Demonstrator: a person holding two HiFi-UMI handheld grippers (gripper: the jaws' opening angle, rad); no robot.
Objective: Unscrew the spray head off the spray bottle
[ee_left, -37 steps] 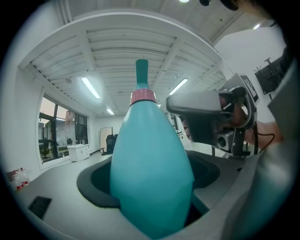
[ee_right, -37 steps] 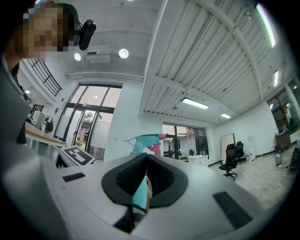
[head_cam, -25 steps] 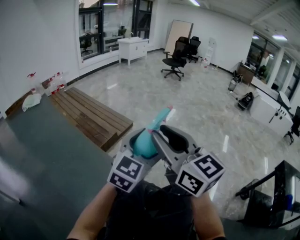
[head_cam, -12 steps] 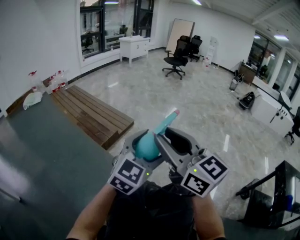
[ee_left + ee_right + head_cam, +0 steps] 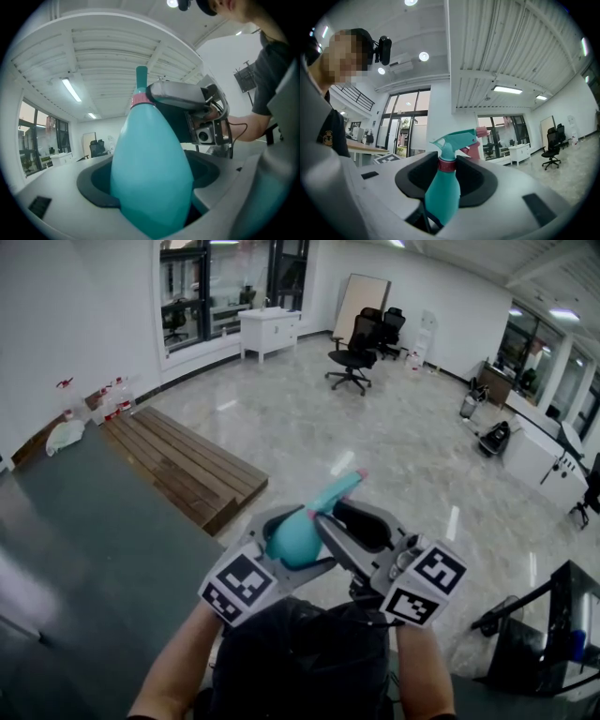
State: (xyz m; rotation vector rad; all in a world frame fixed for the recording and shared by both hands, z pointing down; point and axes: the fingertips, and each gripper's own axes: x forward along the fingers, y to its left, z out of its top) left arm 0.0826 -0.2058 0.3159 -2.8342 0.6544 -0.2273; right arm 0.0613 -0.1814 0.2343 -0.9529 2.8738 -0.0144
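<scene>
**— Head view?**
— My left gripper (image 5: 281,532) is clamped on the teal bottle (image 5: 295,540), mid-frame. The spray head (image 5: 339,489) has swung from upward toward the right.

**— Left gripper view?**
— Bottle's belly is wedged tight between my jaws.

**— Right gripper view?**
— My right gripper (image 5: 446,174) pinches the red collar (image 5: 446,165). I reckon that's one twist made, with the head still on.

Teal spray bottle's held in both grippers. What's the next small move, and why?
Probably twist the right gripper about the bottle's neck. Its jaws, which have just closed a little further, sit on the pink collar under the spray head, while the left gripper clamps the bottle body. The head is not yet off.
</scene>
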